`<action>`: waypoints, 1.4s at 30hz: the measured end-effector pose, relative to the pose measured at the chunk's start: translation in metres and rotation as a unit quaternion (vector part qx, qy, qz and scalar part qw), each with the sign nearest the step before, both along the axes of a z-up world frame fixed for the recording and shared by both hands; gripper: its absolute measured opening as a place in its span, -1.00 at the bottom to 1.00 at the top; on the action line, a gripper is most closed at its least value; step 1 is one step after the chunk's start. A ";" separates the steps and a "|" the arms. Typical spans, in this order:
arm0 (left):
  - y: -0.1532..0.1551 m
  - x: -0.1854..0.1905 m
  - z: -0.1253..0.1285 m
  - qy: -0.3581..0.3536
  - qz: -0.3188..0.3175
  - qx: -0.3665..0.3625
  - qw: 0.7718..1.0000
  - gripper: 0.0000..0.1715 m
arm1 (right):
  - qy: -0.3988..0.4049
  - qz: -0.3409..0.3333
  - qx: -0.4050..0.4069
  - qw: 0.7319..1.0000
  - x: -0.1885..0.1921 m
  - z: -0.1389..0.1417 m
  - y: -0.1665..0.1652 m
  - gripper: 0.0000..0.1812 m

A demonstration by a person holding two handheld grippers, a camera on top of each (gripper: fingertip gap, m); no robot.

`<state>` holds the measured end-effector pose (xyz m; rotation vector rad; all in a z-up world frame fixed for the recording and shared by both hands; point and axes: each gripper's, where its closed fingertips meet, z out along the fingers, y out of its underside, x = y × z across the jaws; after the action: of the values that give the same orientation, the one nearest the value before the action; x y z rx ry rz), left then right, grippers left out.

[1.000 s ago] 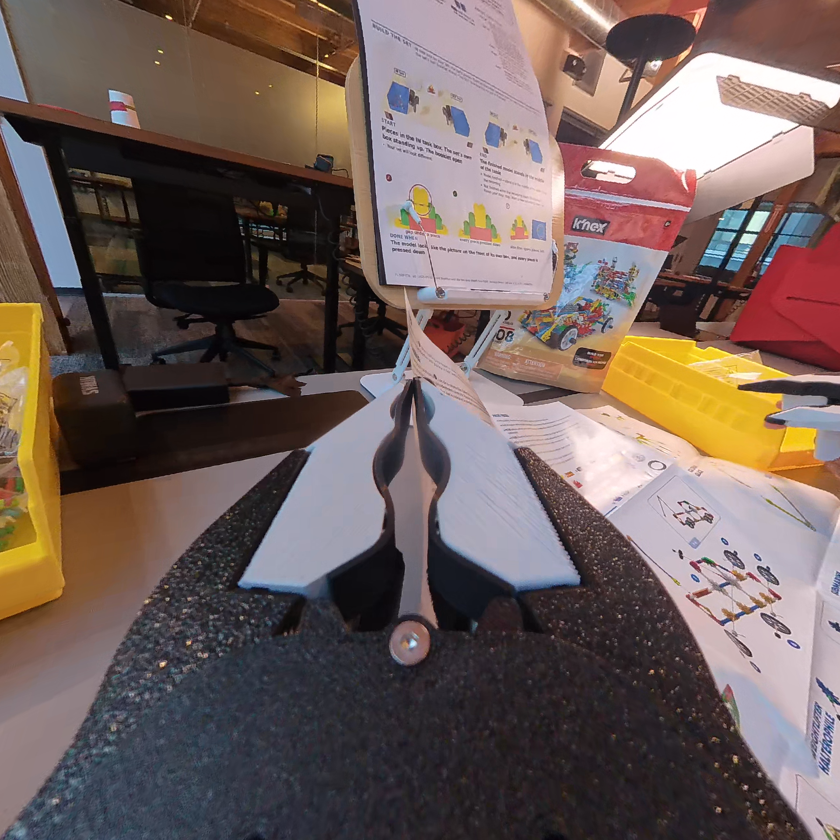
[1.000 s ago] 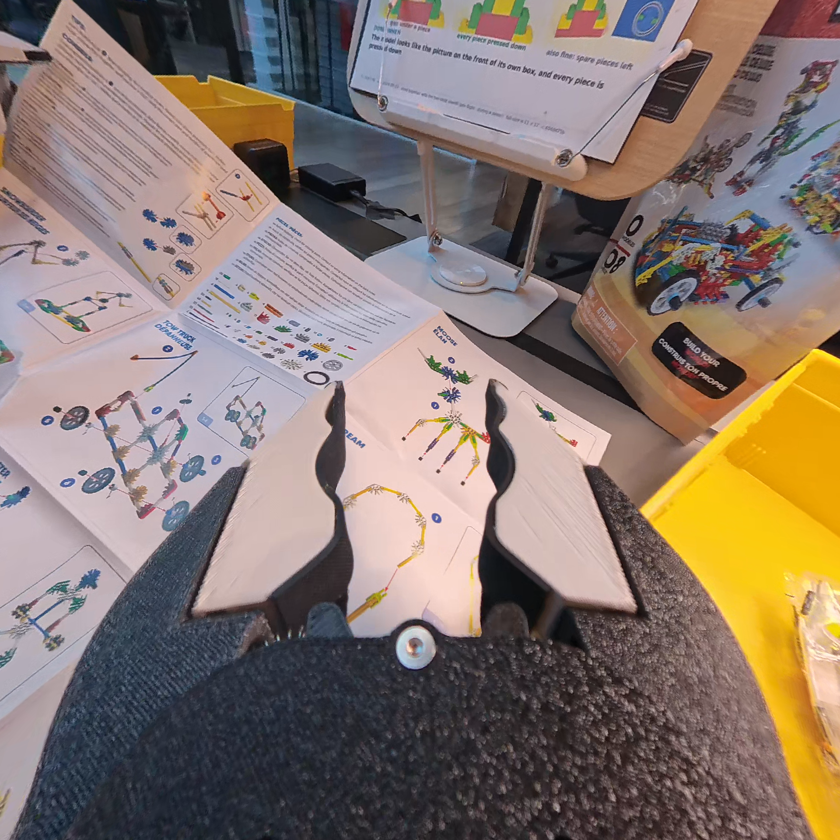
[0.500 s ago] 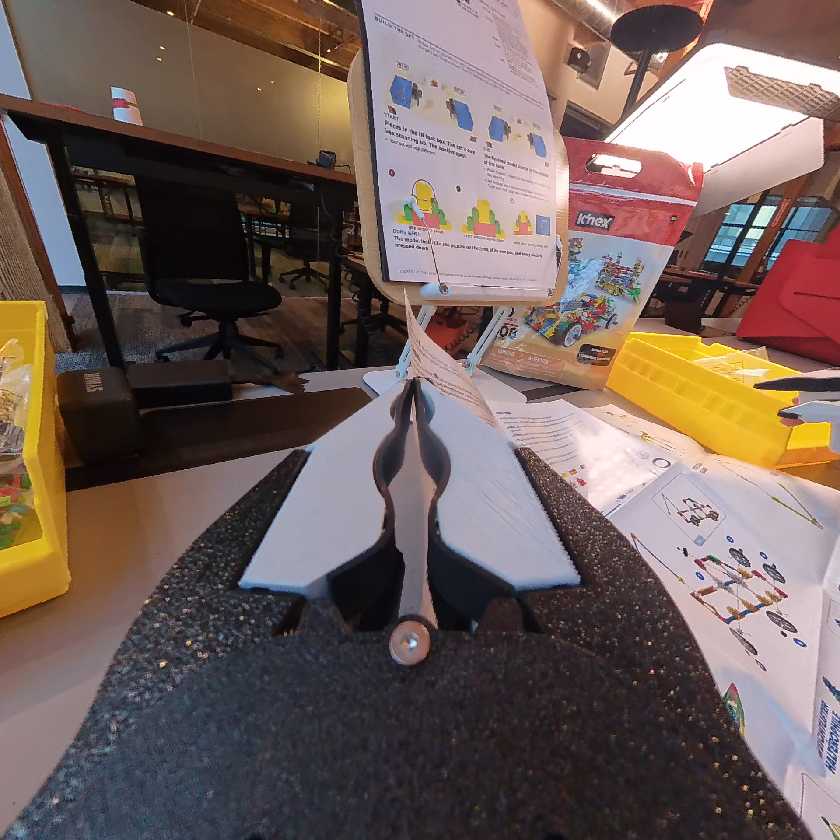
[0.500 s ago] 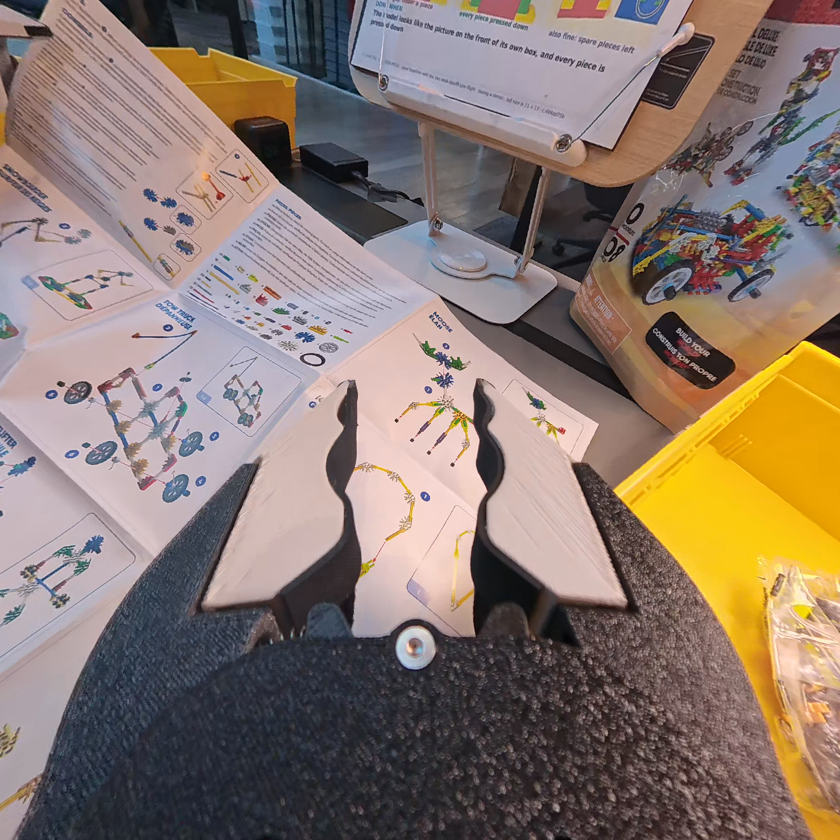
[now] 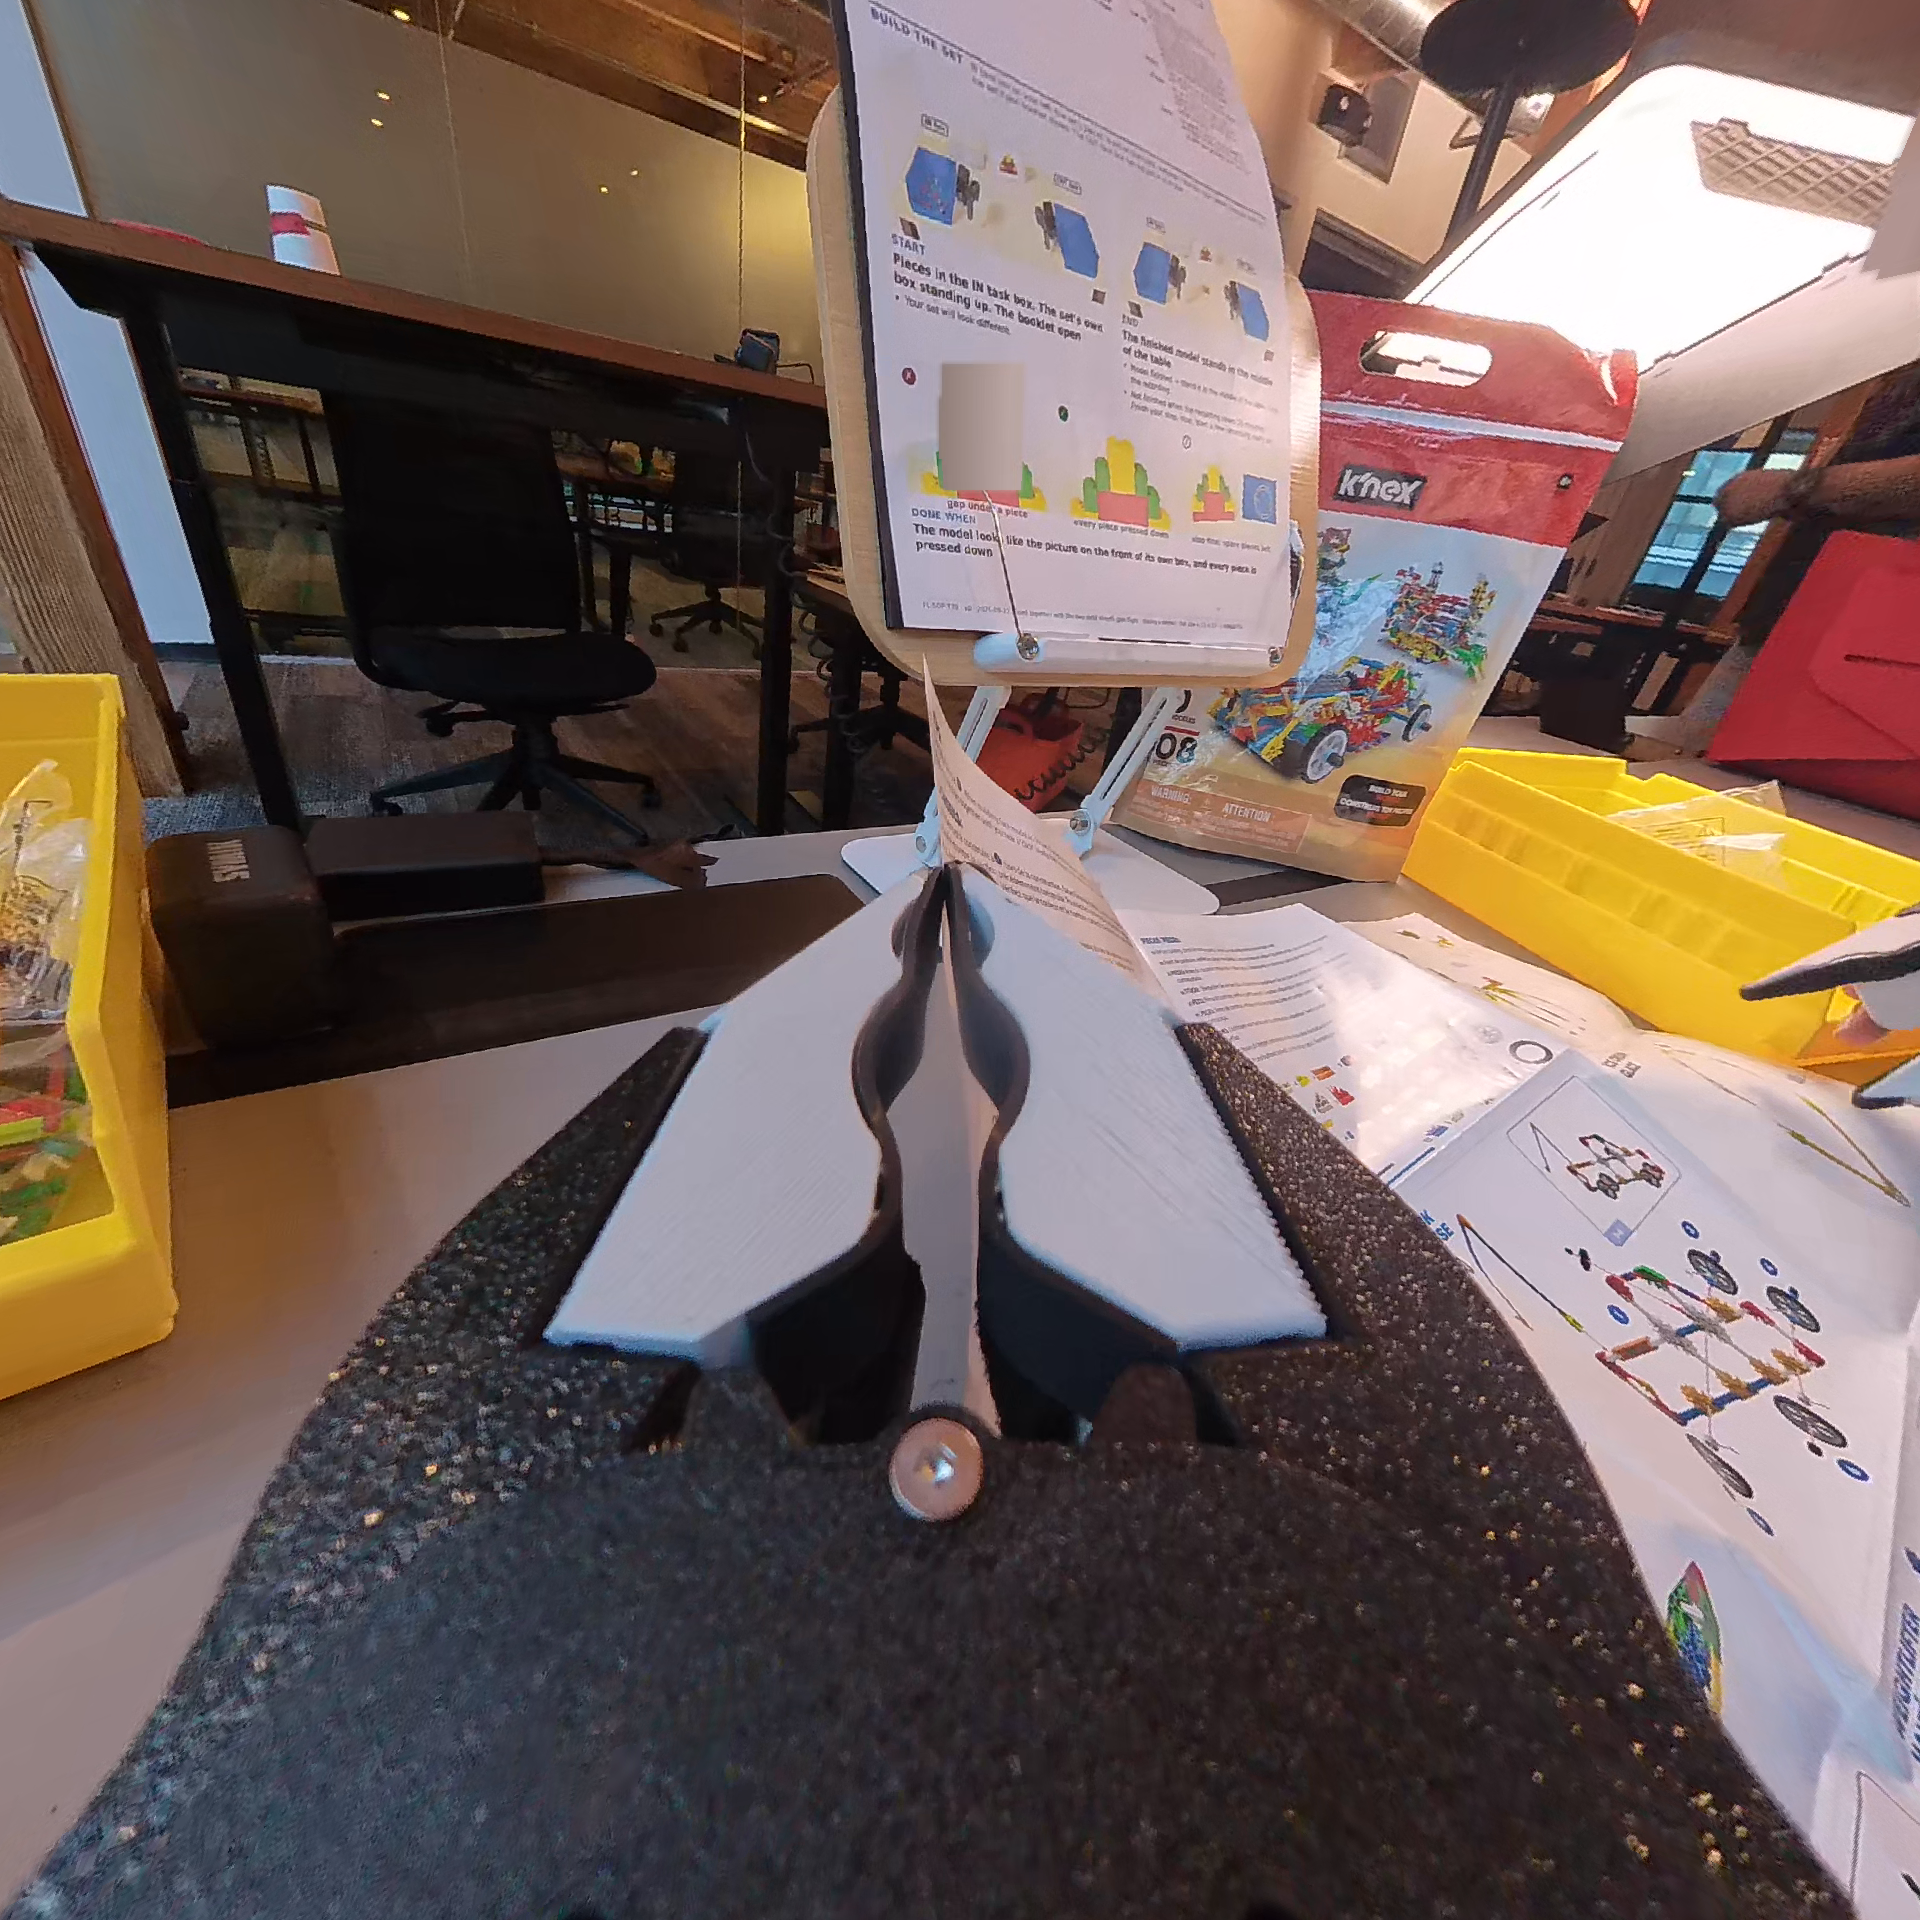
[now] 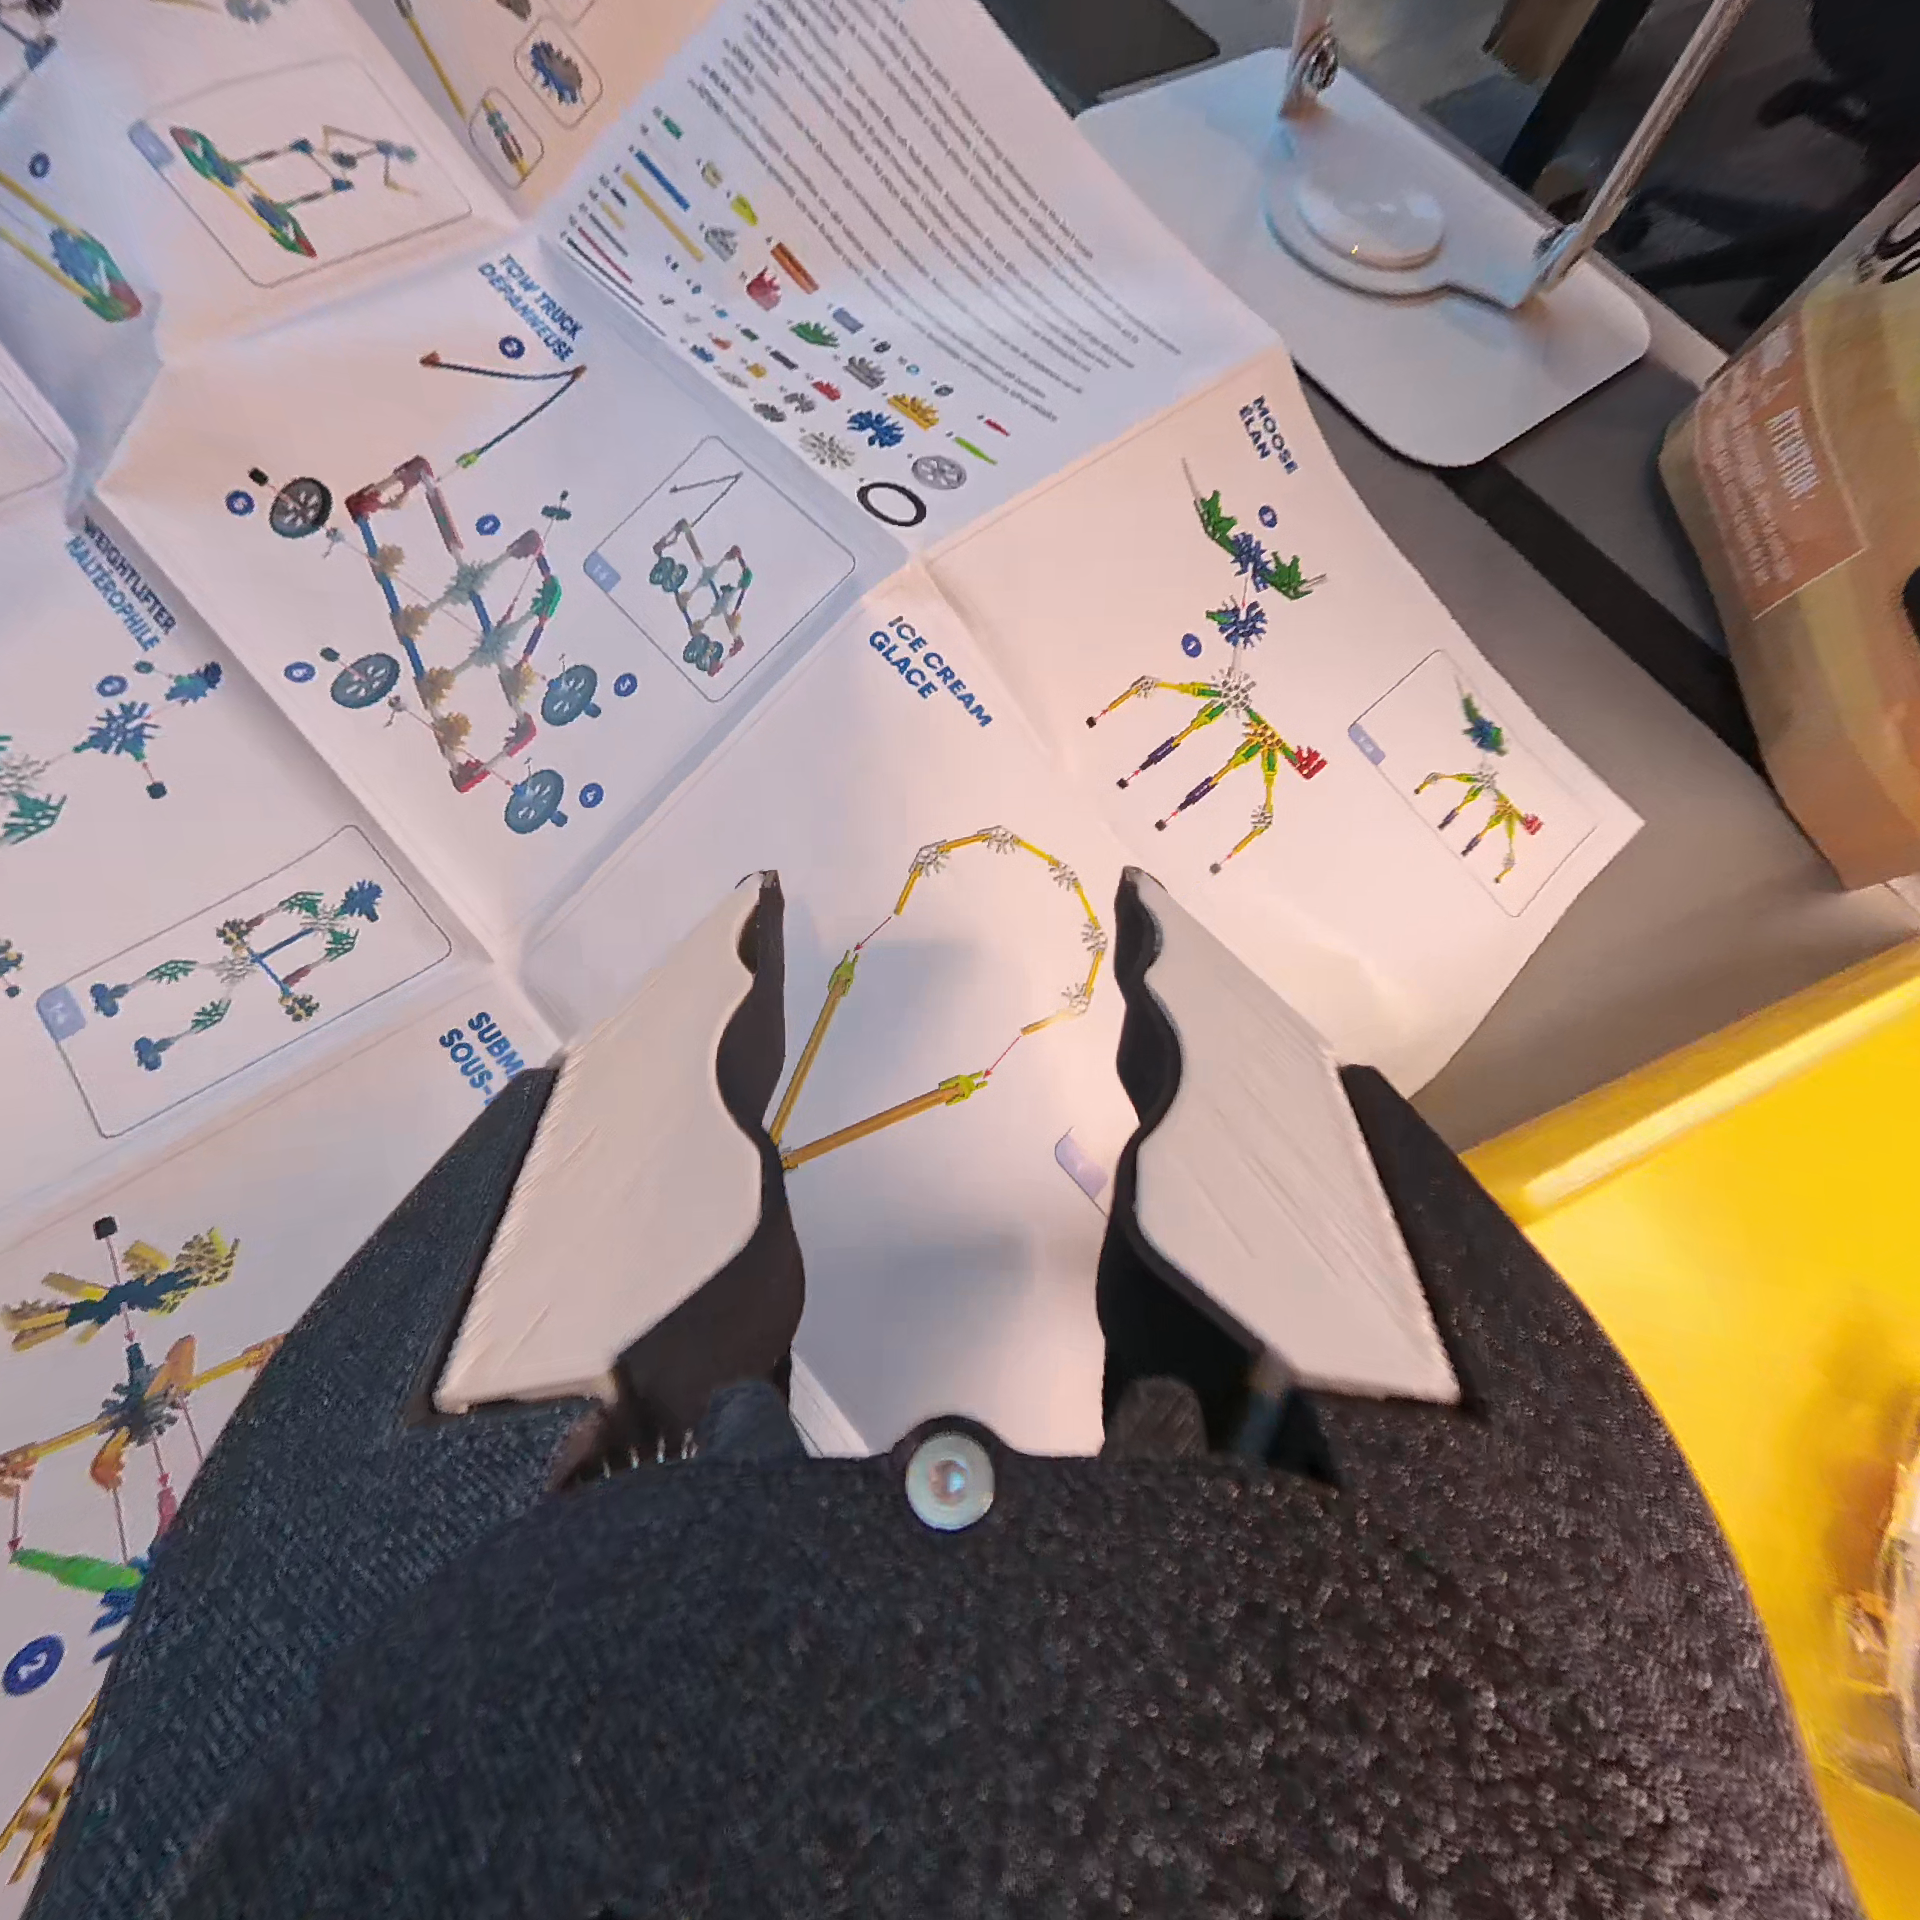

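A large folded instruction sheet [image 5: 1621, 1226] with coloured model drawings lies spread on the table. My left gripper [image 5: 943, 883] is shut on its left edge and holds that edge lifted, so a flap of paper sticks up past the fingertips. My right gripper [image 6: 945, 883] is open and empty, pointing down over the flat right part of the sheet [image 6: 935, 790], just above a drawing of a yellow loop. The right gripper's tips also show at the right edge of the left wrist view [image 5: 1849, 966].
A yellow bin [image 5: 73, 1039] with bagged pieces stands at left, another yellow bin [image 5: 1621, 883] at right, also seen beside my right gripper [image 6: 1714, 1299]. A document stand [image 5: 1060, 343] on a white base [image 6: 1455, 312] and a toy set box [image 5: 1423, 623] stand behind. Black power bricks [image 5: 239, 925] lie far left. Spacing between my two grippers at the tips: around 45 cm.
My right gripper has tilted down toward the sheet, moved closer to it and opened wider. The left gripper still holds the sheet's edge, almost unmoved.
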<state>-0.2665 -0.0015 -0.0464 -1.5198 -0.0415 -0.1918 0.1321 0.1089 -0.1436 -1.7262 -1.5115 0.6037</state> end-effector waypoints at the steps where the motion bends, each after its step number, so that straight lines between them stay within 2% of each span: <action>1: 0.000 0.000 0.000 0.000 0.001 -0.001 1.000 -1.00 | -0.011 0.002 -0.004 1.000 0.001 -0.005 -0.001 -0.31; 8: 0.004 -0.002 -0.009 0.000 0.008 -0.018 1.000 -1.00 | -0.070 0.021 -0.021 0.997 0.002 -0.028 -0.012 -0.44; 18: 0.006 -0.003 -0.013 0.005 0.012 -0.029 0.999 -1.00 | -0.133 0.015 -0.026 0.991 0.002 -0.058 -0.013 -0.34; 28: 0.006 -0.016 -0.022 0.002 0.044 -0.056 0.997 -1.00 | -0.121 -0.017 -0.080 0.989 0.007 -0.062 -0.008 -0.21; 38: 0.007 -0.021 -0.028 0.002 0.060 -0.068 0.996 -1.00 | -0.125 -0.023 -0.091 0.988 0.016 -0.063 -0.007 -0.09; 42: 0.011 -0.021 -0.031 0.003 0.060 -0.072 0.996 -1.00 | -0.103 -0.009 -0.087 0.991 0.011 -0.050 -0.011 -0.07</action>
<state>-0.2874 0.0095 -0.0777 -1.6562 -0.1435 -0.0887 0.1435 0.0977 -0.1940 -1.9840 -1.6235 0.5764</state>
